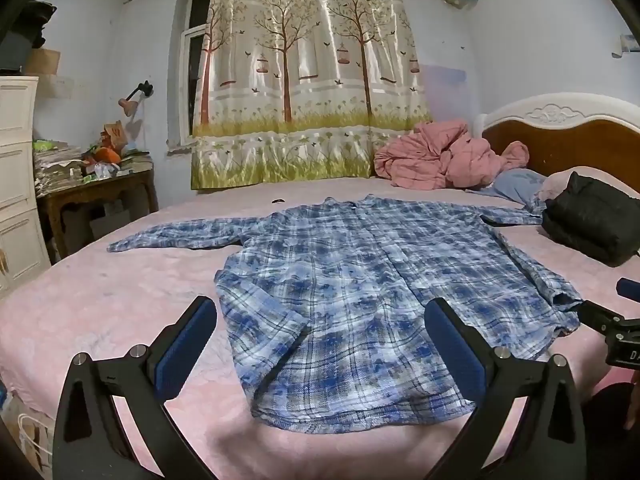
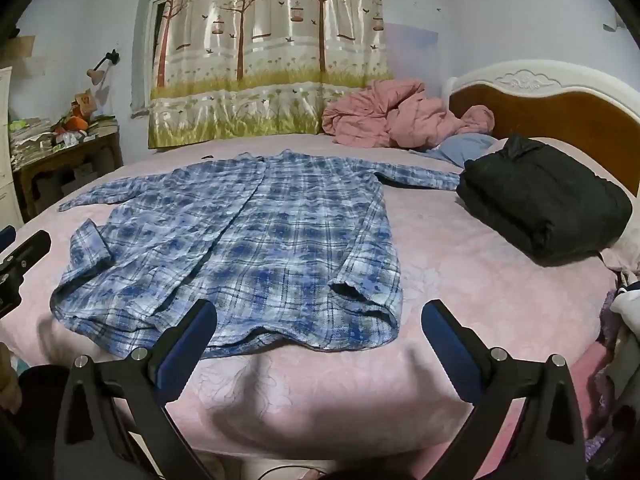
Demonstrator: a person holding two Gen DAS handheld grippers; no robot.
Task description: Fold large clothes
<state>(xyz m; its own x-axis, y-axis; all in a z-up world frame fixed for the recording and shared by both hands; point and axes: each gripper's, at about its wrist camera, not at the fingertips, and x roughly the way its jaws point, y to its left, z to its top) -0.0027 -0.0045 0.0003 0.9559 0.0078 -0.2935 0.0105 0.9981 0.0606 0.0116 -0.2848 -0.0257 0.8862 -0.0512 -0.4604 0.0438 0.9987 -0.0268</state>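
The blue plaid shirt (image 1: 360,280) lies spread near the bed (image 2: 480,300)'s foot edge. The left gripper (image 1: 320,340) and right gripper (image 2: 316,340) both gape empty; a shallow pinch could snag the pink bedsheet (image 1: 100,312) too.

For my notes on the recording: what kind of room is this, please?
Most likely a home bedroom: a plaid shirt lies spread on a bed with a carved headboard, and a printed curtain covers the window.

Home bedroom: bed (image 1: 120,300), headboard (image 1: 560,120), curtain (image 1: 308,80).
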